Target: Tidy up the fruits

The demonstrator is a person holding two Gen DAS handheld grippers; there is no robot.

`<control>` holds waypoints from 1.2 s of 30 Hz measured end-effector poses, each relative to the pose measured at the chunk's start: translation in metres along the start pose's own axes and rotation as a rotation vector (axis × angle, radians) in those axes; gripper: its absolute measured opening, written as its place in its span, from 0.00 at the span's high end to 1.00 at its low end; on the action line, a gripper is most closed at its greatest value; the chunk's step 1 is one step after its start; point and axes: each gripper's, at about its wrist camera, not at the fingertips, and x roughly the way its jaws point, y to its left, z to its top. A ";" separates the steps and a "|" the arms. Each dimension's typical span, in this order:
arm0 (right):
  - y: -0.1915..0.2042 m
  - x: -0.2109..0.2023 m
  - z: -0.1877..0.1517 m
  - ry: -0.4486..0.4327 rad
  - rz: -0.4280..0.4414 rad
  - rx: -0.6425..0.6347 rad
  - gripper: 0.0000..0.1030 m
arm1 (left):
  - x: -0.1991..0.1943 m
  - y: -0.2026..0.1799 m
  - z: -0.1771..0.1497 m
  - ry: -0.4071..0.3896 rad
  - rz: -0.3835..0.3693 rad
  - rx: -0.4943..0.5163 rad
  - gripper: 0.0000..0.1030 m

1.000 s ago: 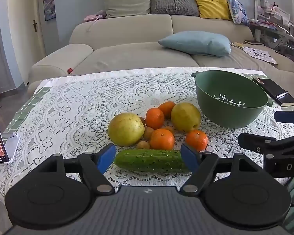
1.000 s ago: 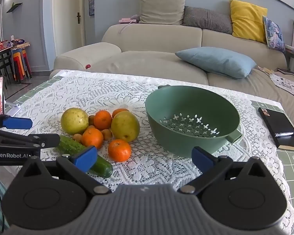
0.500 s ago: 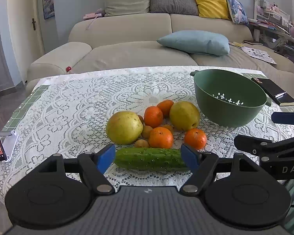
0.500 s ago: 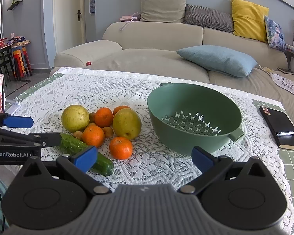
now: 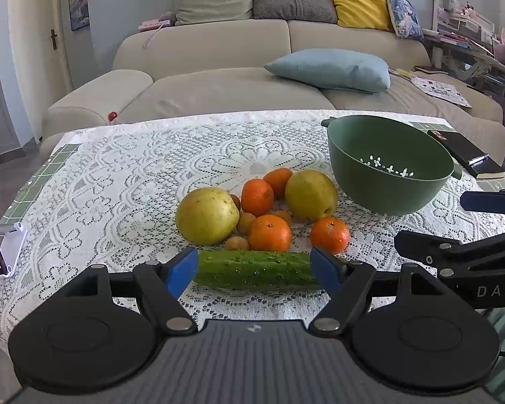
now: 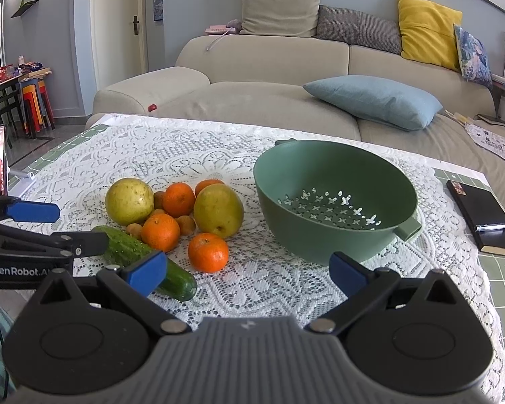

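Fruit sits heaped on the lace tablecloth (image 5: 124,181): two yellow-green pears (image 5: 207,216), several oranges (image 5: 270,233) and small brown fruits, all just left of the green colander (image 6: 333,198), which holds nothing. Left gripper (image 5: 254,271) has its blue pads spread wide at either end of the cucumber (image 5: 256,269) lying on the cloth before the pile, whether touching it I cannot tell. Right gripper (image 6: 247,271) hangs open over bare lace between cucumber and colander, gripping nothing.

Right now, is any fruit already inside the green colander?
No, the green colander holds nothing; its perforated bottom is bare, and the oranges and pears lie beside it on the lace tablecloth.
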 end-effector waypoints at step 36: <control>0.001 -0.001 0.002 0.009 -0.010 -0.002 0.04 | -0.003 0.000 0.002 0.003 -0.015 -0.005 0.14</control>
